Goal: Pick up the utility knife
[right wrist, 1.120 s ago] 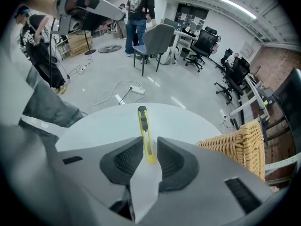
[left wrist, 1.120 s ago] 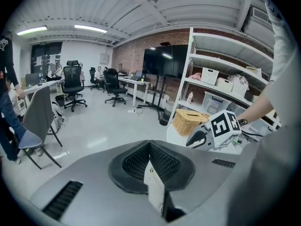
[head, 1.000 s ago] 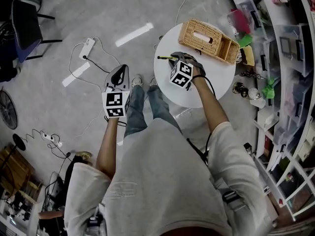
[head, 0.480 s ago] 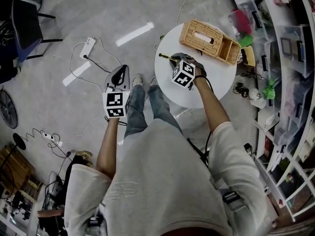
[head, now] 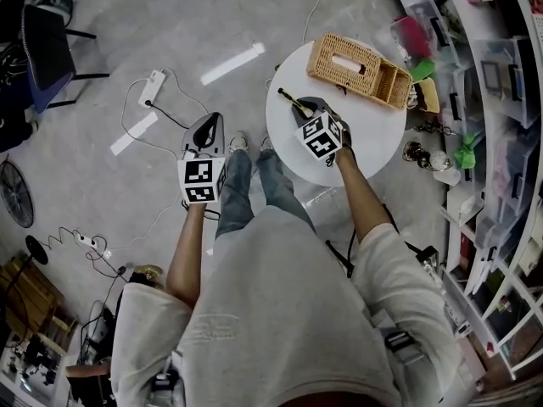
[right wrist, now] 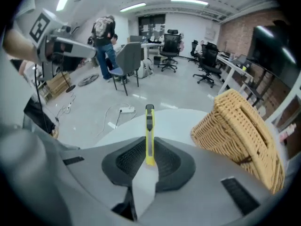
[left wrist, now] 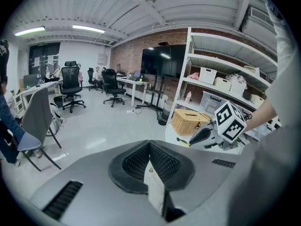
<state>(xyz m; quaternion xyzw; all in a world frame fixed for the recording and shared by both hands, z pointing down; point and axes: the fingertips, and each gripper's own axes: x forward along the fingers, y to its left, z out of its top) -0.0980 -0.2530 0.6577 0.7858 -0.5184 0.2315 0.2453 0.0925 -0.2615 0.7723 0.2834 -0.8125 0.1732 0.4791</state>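
Utility knife (right wrist: 149, 134) clamped in right gripper (right wrist: 149, 160) over round table (head: 373, 138)

The right gripper's jaws are shut on the near end of the yellow knife. In the right gripper view the yellow body with its dark slider runs straight out from between the black ribbed pads, and its far end reaches the table's edge nearest the open floor. The head view shows the same thing from above: the right gripper (head: 302, 106) is over the left part of the white table, with the knife (head: 290, 98) sticking out beyond its tips toward the rim. No view shows whether the knife touches the tabletop or hangs just clear of it.

A wicker basket (head: 356, 68) stands on the far side of the table, near the right gripper but apart from it. In the right gripper view the basket (right wrist: 244, 131) is to the right of the knife.

The left gripper (head: 206, 127) is held off the table, over the grey floor (head: 102, 193) to the person's left, well apart from the knife. In the left gripper view its jaws (left wrist: 149, 160) are together with nothing between them, and the right gripper (left wrist: 207, 136) and the basket (left wrist: 188, 121) show beyond them on the right.

A white power strip (head: 153, 79) with its cable lies on the floor beyond the left gripper. Shelves with bins (head: 501, 83) line the right side of the room.
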